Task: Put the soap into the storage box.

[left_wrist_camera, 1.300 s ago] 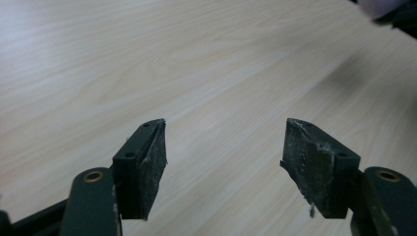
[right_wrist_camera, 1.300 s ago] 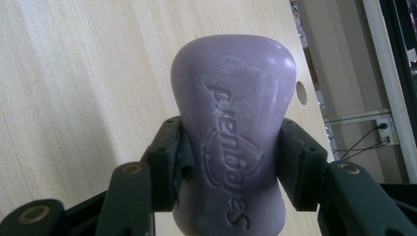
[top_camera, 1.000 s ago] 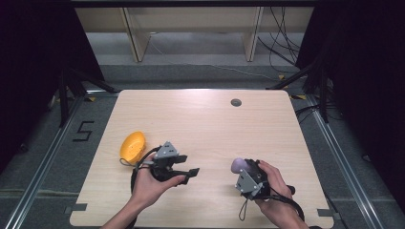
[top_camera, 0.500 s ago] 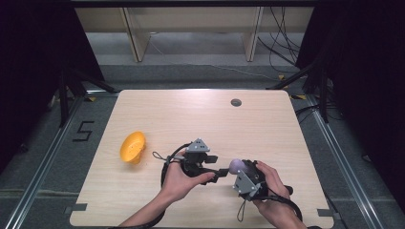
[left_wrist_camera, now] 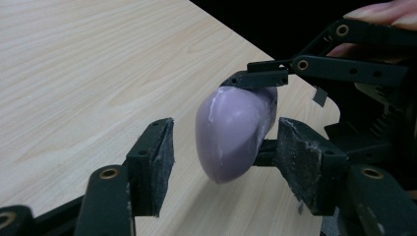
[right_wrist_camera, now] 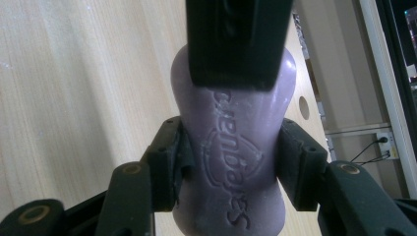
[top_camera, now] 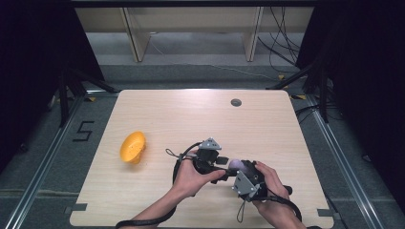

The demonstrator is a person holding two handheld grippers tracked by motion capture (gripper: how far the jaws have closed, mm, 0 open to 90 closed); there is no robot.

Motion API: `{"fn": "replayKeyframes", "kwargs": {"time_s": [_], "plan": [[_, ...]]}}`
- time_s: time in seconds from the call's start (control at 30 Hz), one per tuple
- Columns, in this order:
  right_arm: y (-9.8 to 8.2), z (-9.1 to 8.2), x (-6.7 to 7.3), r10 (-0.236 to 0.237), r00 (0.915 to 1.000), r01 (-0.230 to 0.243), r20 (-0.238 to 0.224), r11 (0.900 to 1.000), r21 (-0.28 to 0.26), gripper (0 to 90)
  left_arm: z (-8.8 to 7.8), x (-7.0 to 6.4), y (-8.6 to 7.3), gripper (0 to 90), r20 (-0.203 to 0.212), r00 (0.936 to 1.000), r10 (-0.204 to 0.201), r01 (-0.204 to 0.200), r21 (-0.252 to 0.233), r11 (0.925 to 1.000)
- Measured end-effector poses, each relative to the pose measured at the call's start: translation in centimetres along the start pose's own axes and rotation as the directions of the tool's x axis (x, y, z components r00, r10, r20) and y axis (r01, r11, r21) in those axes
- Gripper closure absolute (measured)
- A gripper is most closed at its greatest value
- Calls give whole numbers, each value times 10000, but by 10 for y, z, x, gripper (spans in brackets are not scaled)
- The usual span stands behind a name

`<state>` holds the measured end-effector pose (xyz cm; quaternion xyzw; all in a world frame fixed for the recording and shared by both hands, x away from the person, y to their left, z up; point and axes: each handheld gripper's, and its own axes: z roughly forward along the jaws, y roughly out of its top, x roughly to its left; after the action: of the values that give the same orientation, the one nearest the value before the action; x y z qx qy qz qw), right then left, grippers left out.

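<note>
A purple rubbery piece with raised lettering (right_wrist_camera: 231, 147) is clamped between the pads of my right gripper (right_wrist_camera: 228, 162), which is shut on it. In the high view it shows as a small purple tip (top_camera: 235, 164) near the table's front, held just above the wood. My left gripper (left_wrist_camera: 223, 162) reaches in from the left with the purple piece's (left_wrist_camera: 231, 137) rounded end between its jaws, which have just been closing. Its left pad (left_wrist_camera: 155, 164) still stands apart from the piece. One of its black jaws crosses the top of the right gripper view.
An orange rounded object (top_camera: 133, 146) lies on the light wooden table (top_camera: 191, 114) to the left. A dark round grommet (top_camera: 236, 102) sits at the far right of the top. Cables trail from both grippers toward the front edge.
My left hand has swung right, away from the orange object, up to the purple piece held by the right gripper. Its jaws now sit around that piece. The right hand has stayed put.
</note>
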<state>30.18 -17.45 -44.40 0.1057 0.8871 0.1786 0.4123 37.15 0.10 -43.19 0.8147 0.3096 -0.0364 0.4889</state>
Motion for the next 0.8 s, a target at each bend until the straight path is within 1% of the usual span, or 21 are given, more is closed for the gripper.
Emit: {"fn": "replayKeyframes", "kwargs": {"time_s": [0.03, 0.07, 0.1, 0.13, 0.17, 0.2, 0.27, 0.33, 0.4, 0.43, 0.5, 0.53, 0.57, 0.6, 0.63, 0.67, 0.77, 0.8], "plan": [[0, 0, 0, -114, 9999, 114, -14, 9999, -37, 505, 1, 0, 1, 396, 9, 9999, -138, 138, -8, 9999], [0, 0, 0, -114, 9999, 114, -14, 9999, -37, 505, 4, 0, 0, 396, 38, 9997, -231, 232, -281, 9993], [0, 0, 0, -122, 9999, 122, -79, 9999, -66, 505, 5, 0, 1, 398, 56, 9996, -267, 268, -204, 9994], [0, 0, 0, -116, 9999, 115, -55, 9999, -47, 505, 5, 1, 2, 402, 261, 9992, -305, 304, 47, 9995], [1, 0, -1, -310, 9995, 311, 63, 9994, -132, 505, 6, 1, 2, 406, 378, 9986, -365, 365, -10, 9993], [1, 0, -1, -338, 9994, 339, 92, 9993, -151, 505, 6, 2, 2, 410, 396, 9983, -431, 432, -23, 9991], [1, -1, -1, -315, 9995, 314, -26, 9994, -149, 505, 7, 2, 2, 413, 469, 9981, -388, 386, 32, 9992], [1, -1, -1, -327, 9995, 326, -38, 9993, -180, 505, 9, 2, 1, 419, 478, 9975, -511, 509, 63, 9987], [2, -1, -1, -325, 9995, 325, -5, 9993, -176, 505, 10, 3, 1, 422, 473, 9977, -489, 486, 93, 9988], [2, -1, -1, -359, 9993, 361, 101, 9992, -189, 505, 10, 3, 2, 427, 518, 9977, -434, 430, 82, 9990], [2, -1, -1, -334, 9994, 333, -4, 9993, -186, 505, 11, 4, 2, 433, 495, 9977, -468, 464, 91, 9989], [2, -5, 5, 520, 9983, -527, 252, 9983, 246, 505, 11, 3, 2, 437, 435, 9977, -517, 513, 89, 9986], [2, -2, 4, 323, 9995, -323, 70, 9995, 29, 505, 12, 4, 2, 440, 422, 9979, -489, 486, 91, 9988], [2, -2, 3, 136, 9999, -136, -16, 9999, 53, 505, 12, 4, 2, 446, 490, 9978, -449, 443, 131, 9989], [4, 3, -9, -1543, 9858, 1602, 666, 9827, -933, 505, 12, 3, 2, 450, 527, 9972, -527, 525, 63, 9986], [3, -1, 0, -369, 9993, 369, 6, 9990, -241, 505, 13, 3, 3, 453, 550, 9972, -502, 499, 54, 9987], [3, -1, 0, -389, 9992, 389, 14, 9989, -261, 505, 13, 3, 4, 471, 648, 9969, -442, 441, 39, 9990], [3, -1, 1, -187, 9998, 186, -39, 9995, -237, 505, 14, 3, 4, 479, 583, 9967, -557, 557, 17, 9984]]}}
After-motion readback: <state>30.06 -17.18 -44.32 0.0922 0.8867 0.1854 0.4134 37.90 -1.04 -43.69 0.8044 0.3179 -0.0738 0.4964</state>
